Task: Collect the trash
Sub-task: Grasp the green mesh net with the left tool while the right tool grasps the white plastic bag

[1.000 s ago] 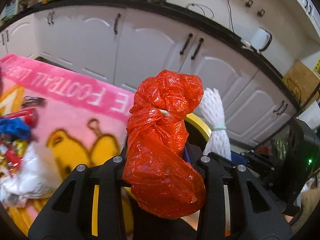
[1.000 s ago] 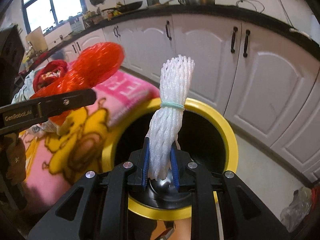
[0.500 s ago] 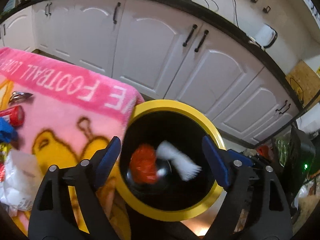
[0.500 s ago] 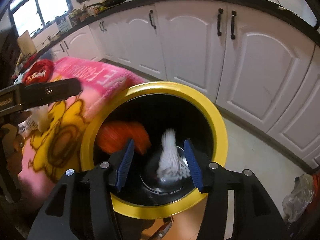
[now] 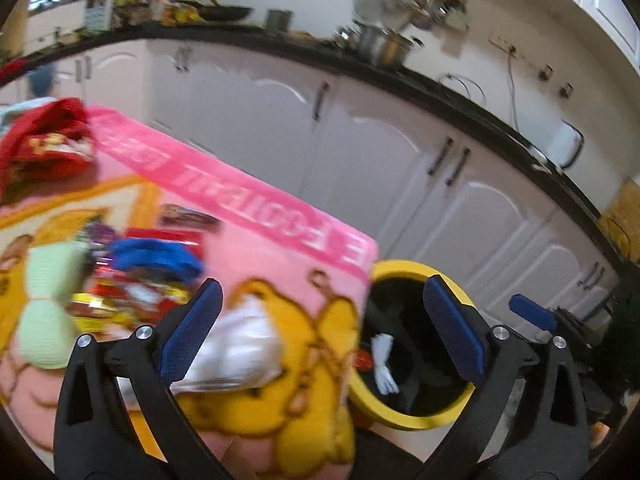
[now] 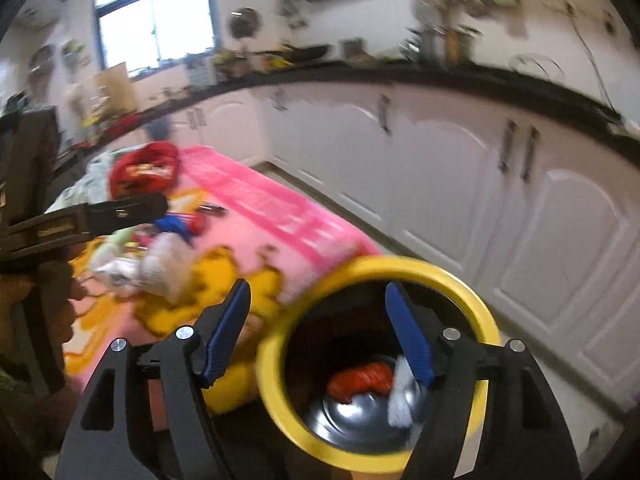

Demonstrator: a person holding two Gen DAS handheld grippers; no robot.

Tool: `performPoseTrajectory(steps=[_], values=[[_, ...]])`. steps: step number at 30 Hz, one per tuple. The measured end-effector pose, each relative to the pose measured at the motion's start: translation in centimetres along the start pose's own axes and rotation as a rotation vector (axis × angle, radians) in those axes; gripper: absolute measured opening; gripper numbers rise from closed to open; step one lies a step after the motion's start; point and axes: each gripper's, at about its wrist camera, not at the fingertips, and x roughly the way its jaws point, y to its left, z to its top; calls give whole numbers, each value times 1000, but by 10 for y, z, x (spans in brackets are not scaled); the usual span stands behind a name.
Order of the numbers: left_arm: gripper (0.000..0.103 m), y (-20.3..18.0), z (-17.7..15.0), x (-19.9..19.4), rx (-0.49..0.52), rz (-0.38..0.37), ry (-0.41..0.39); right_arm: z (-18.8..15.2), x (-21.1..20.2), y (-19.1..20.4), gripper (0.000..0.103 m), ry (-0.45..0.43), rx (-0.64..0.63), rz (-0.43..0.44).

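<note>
From the left wrist camera, the left tongs stand released, their blue pads spread wide and still parting, with nothing pinched between them. Behind the gap lies a pink blanket with yellow cartoon figures, covering the surface. At about ten o'clock from the tongs sits a heap of trash: a blue scrap, red and yellow wrappers, a pale green foam net and a crumpled white plastic bag just behind the near pad. A red bag rests farther off at eleven o'clock. At three o'clock from the blanket's edge stands the yellow-rimmed bin, just beside the surface; inside it a white foam net and a bit of red show. White cabinets run behind.

From the right wrist camera, the right tongs are also released and widening, holding nothing. The bin sits straight ahead and low, its rim crossing the gap. On its shiny bottom lie a red plastic bundle and, at three o'clock from it, the white net, partly hidden by the right pad. The left tongs reach in from nine o'clock above the blanket, over the blurred trash heap.
</note>
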Motion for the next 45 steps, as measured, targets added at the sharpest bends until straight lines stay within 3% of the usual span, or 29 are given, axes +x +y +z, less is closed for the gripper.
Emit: performPoseTrajectory(steps=[11, 23, 30, 45], values=[[92, 63, 2, -45, -69, 121, -78, 23, 32, 87, 70, 25, -131, 188], [92, 128, -11, -67, -162, 240, -98, 31, 62, 138, 75, 62, -216, 264], [92, 174, -29, -54, -231, 300, -38, 29, 96, 144, 75, 139, -214, 270], [92, 223, -36, 1, -340, 294, 130, 20, 136, 144, 75, 201, -285, 281]])
